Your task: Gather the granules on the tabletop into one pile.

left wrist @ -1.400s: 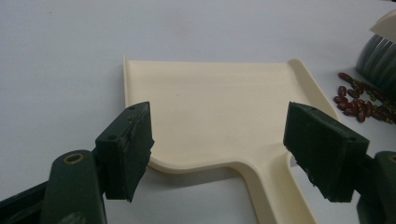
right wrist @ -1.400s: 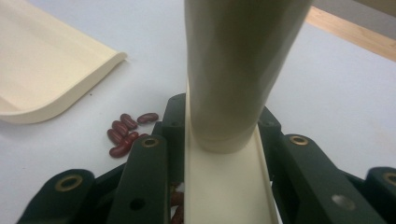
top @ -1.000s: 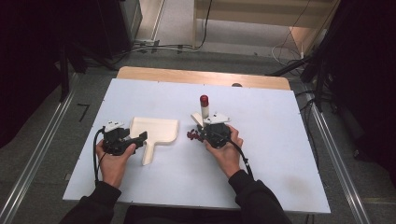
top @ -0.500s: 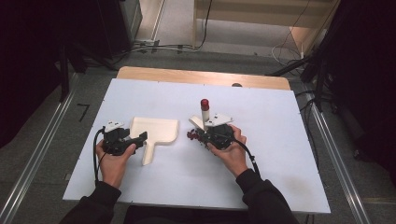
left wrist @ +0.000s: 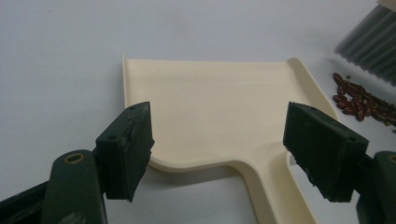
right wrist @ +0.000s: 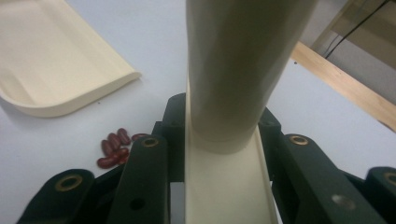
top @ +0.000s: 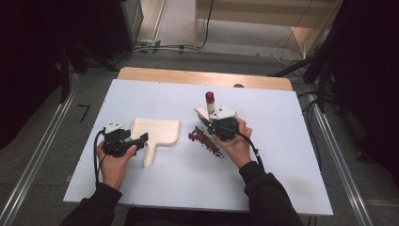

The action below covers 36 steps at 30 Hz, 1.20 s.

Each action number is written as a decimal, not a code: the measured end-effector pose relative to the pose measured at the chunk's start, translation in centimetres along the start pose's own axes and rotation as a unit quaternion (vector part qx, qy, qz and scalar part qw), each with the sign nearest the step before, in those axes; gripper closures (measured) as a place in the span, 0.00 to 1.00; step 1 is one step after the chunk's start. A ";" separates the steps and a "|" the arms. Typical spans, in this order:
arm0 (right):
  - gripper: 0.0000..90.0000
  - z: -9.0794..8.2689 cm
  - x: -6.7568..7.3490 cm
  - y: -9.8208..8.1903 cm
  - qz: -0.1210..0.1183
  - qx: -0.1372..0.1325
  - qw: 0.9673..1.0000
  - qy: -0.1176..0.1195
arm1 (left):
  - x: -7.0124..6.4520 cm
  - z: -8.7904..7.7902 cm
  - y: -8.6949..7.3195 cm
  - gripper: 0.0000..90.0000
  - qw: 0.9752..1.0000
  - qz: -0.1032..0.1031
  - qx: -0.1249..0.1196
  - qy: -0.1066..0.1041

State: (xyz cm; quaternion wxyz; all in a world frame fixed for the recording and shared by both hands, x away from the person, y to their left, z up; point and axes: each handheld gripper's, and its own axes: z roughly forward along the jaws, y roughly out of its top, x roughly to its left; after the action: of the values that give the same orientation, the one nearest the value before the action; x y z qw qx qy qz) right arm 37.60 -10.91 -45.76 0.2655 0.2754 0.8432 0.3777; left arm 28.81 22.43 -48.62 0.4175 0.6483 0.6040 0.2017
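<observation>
Right gripper (top: 210, 123) has drifted slightly right, uncovering the beans (top: 205, 140).
One dustpan (top: 156, 133), one brush (right wrist: 233, 74), one bean pile; right jaws clamp the brush handle, left gripper (top: 137, 140) gapes over the dustpan handle.

Cream plastic dustpan (top: 157, 133) lies flat on white table (top: 282, 188), left of centre, open tray w/ raised side rims, handle pointing toward person; tray looks empty. Small brush (top: 210, 107), cream handle w/ red end cap, dark grey bristles, stands roughly upright right of dustpan, bristles down by the beans. Dark red kidney beans (top: 205, 140) scattered loose in a short diagonal streak on table, between dustpan and brush, just beside pan's right rim, not touching it.
</observation>
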 end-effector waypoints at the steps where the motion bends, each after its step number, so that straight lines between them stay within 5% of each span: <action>1: 0.71 0.3 -0.1 -0.1 -0.010 -0.002 1.000 0.001 | 0.0 0.0 0.0 0.28 1.000 0.000 0.000 0.000; 7: 0.71 1.0 0.3 -0.5 -0.031 -0.005 0.999 0.038 | 0.1 0.0 0.0 0.28 1.000 -0.001 0.000 0.001; 10: 0.72 0.6 1.4 -0.4 -0.061 0.000 0.996 0.064 | 0.1 0.0 0.0 0.28 1.000 0.000 0.000 0.001; 14: 0.71 0.3 1.8 -0.3 -0.070 -0.001 0.996 0.057 | 0.0 -0.1 -0.1 0.28 1.000 0.002 0.000 0.000; 17: 0.71 -0.3 0.7 -0.2 -0.029 -0.011 0.999 0.039 | 0.0 -0.1 -0.1 0.28 1.000 0.000 -0.001 -0.001; 23: 0.71 -3.0 -1.4 -1.1 0.029 -0.039 0.995 0.083 | 0.1 -0.1 -0.1 0.28 1.000 0.001 0.000 0.000; 29: 0.71 -4.6 -2.7 -3.1 0.057 -0.045 0.979 0.193 | -0.2 0.1 -0.1 0.28 1.000 0.004 0.003 0.000; 36: 0.71 -3.4 -2.3 -4.2 0.056 -0.010 0.951 0.302 | -0.2 0.3 -0.1 0.28 1.000 0.002 0.004 0.000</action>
State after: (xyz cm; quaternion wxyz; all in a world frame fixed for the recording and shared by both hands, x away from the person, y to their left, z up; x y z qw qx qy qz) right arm 35.91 -16.47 -46.53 -0.0206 0.1921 0.8633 0.4663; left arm 28.93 22.13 -48.83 0.4145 0.6514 0.6031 0.2003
